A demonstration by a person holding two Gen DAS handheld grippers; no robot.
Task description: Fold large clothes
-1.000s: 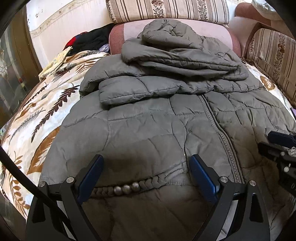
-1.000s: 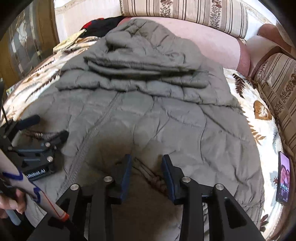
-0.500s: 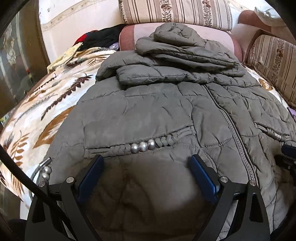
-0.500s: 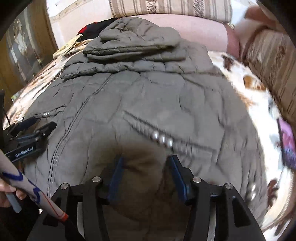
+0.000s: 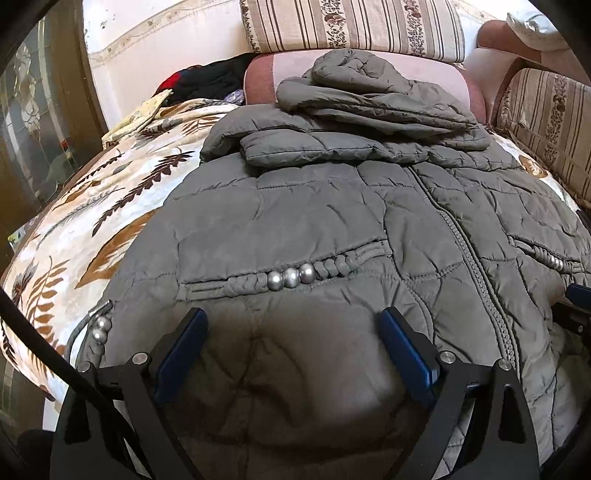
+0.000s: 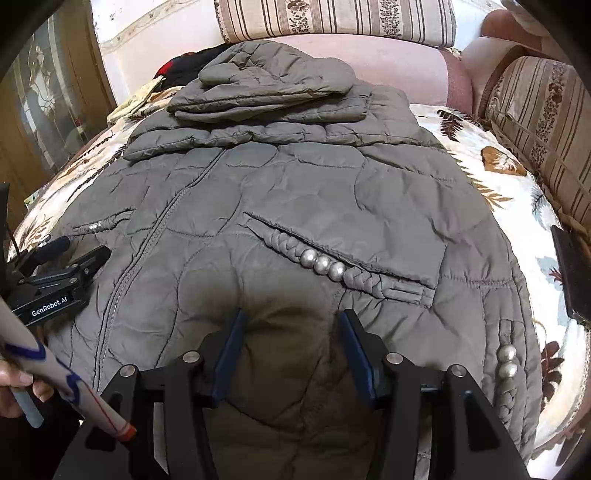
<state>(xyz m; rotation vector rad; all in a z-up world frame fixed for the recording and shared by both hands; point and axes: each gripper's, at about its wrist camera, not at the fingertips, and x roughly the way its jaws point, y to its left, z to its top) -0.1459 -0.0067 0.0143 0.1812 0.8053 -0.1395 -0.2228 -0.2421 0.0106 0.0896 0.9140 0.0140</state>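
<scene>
A grey quilted jacket (image 5: 314, 206) lies front up on the bed, zipper (image 5: 465, 251) closed, with its sleeves folded across the chest (image 5: 332, 147) and the hood (image 5: 362, 77) at the far end. My left gripper (image 5: 293, 317) stands wide open over the near hem, just below the left pocket's silver beads (image 5: 291, 277). My right gripper (image 6: 293, 321) is open over the hem below the other pocket's beads (image 6: 321, 264); fabric lies between its fingers, and the pads do not press on it. In the right wrist view the left gripper (image 6: 74, 266) shows at the left.
A leaf-patterned blanket (image 5: 92, 236) covers the bed. Striped cushions (image 5: 351, 26) line the back and right side. Dark clothes (image 5: 207, 79) are piled at the far left. A phone (image 6: 569, 273) lies at the right edge. A hand holds a white stick (image 6: 55, 373) at lower left.
Both grippers have drawn back toward the jacket's near hem, bringing both beaded pockets into view. The right gripper's jaws have widened.
</scene>
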